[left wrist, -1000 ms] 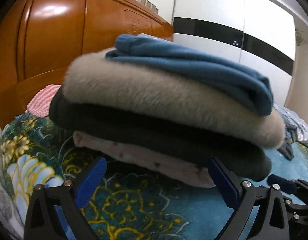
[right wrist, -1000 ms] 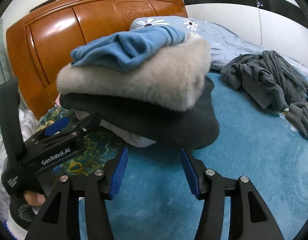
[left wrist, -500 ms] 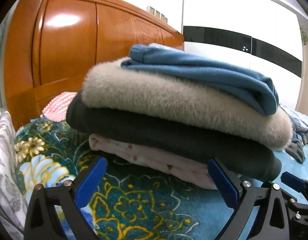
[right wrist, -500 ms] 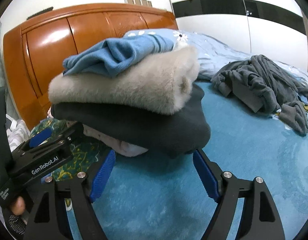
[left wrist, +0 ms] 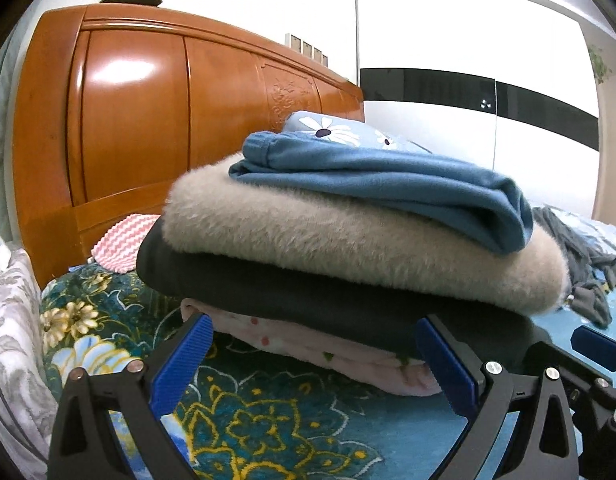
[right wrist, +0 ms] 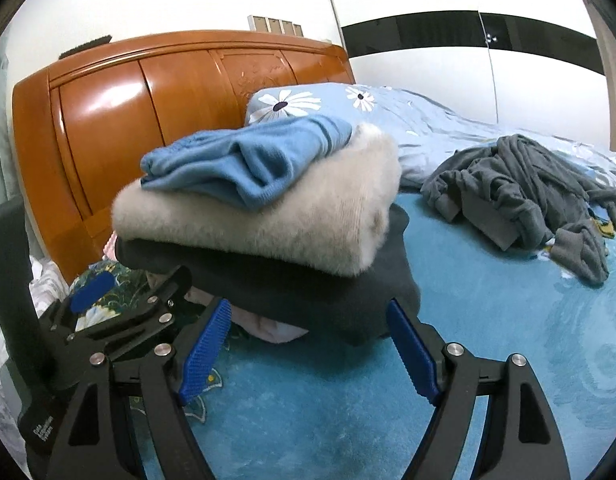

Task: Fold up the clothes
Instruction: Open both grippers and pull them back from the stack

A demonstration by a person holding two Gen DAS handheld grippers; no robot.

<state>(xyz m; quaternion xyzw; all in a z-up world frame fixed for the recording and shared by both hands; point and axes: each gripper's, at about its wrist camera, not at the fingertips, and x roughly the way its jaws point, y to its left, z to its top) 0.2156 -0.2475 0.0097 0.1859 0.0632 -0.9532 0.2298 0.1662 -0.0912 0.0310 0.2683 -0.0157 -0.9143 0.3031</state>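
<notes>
A stack of folded clothes lies on the bed: a blue garment (left wrist: 379,184) on top, a fluffy beige one (left wrist: 347,248) under it, then a dark grey one (left wrist: 308,304) and a pink one (left wrist: 308,344) at the bottom. My left gripper (left wrist: 311,336) stands open just in front of the stack's lower edge, holding nothing. My right gripper (right wrist: 308,308) is open at the stack's near corner, its blue pads either side of the dark grey layer (right wrist: 327,292) without pressing it. An unfolded grey garment (right wrist: 519,196) lies crumpled to the right.
A glossy wooden headboard (left wrist: 148,140) rises behind the stack. A daisy-print pillow (right wrist: 308,100) and a pink zigzag cloth (left wrist: 124,240) lie near it. The bed has a teal blanket (right wrist: 467,320) with a floral part (left wrist: 88,320). A white wardrobe (left wrist: 487,120) stands beyond.
Both grippers have drawn back a little from the stack and tipped upward, so more wall shows. The right gripper's jaws have spread wider than a second ago. The stack has not moved.
</notes>
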